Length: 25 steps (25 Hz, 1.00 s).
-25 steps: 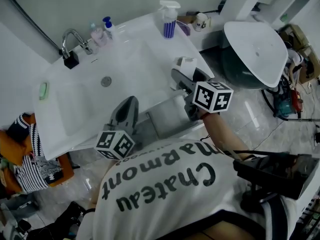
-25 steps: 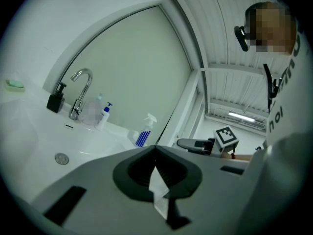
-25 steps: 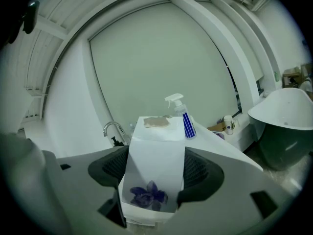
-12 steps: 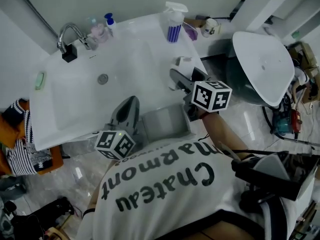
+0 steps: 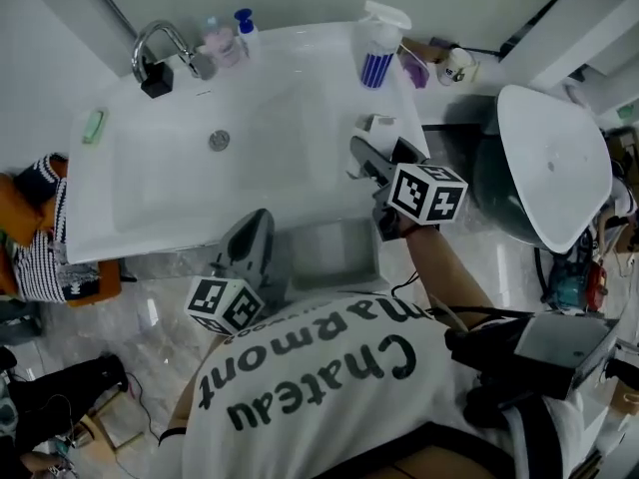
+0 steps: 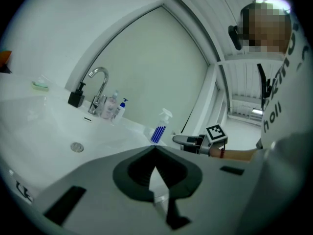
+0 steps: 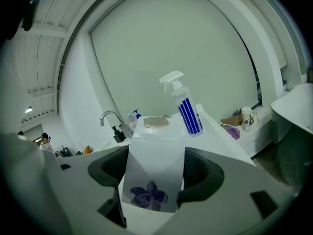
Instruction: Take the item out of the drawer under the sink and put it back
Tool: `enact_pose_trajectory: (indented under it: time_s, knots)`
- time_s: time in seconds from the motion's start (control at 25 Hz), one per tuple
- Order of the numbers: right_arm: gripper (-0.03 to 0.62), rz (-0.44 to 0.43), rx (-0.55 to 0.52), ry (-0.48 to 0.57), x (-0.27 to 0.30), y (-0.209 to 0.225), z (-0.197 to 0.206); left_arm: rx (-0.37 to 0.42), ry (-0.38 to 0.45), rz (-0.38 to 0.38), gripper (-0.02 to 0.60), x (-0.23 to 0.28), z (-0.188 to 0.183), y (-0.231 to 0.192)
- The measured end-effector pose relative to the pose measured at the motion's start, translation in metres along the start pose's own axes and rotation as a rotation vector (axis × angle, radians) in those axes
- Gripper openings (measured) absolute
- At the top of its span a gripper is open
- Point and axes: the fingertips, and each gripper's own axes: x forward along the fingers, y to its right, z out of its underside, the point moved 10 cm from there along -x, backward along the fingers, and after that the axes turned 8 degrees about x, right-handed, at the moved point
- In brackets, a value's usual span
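Drawer [image 5: 329,257] under the sink [image 5: 270,148] stands open; our right gripper [image 7: 156,151] squeezes a white flower box [image 7: 154,180], left gripper [image 6: 155,151] closed tight.

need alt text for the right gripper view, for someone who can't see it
The right claw is shut on a white pack printed with a purple flower, held upright in the foreground. Behind it on the white sink counter stand a blue-striped spray bottle and, further left, a curved faucet.
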Motion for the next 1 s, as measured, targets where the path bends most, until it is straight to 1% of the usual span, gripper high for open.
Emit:
enact_pose_trajectory:
  time_s: [0.16,0.36,0.56,0.68,0.84,1.0]
  knots:
    - [0.334,0.001,-0.004,-0.010,0.013,0.011,0.000,-0.012,-0.005,-0.039,0.008,-0.011,0.003,-0.001]
    - [0.334,0.002,-0.021,-0.021,0.023,0.021,-0.003,-0.002,0.000,-0.093,0.008,-0.022,0.002,-0.001]
    - [0.334,0.017,-0.036,-0.036,0.031,0.029,-0.005,0.001,-0.005,-0.131,0.008,-0.032,0.004,0.003]
    - [0.333,0.030,-0.049,-0.039,0.037,0.032,-0.006,0.010,-0.003,-0.156,0.008,-0.040,0.006,0.003]
    - [0.334,0.060,-0.081,-0.058,0.048,0.036,-0.005,-0.003,0.001,-0.205,0.008,-0.049,0.004,0.001]
    - [0.334,0.097,-0.079,-0.079,0.057,0.042,-0.002,-0.003,0.005,-0.224,0.008,-0.054,0.009,-0.003]
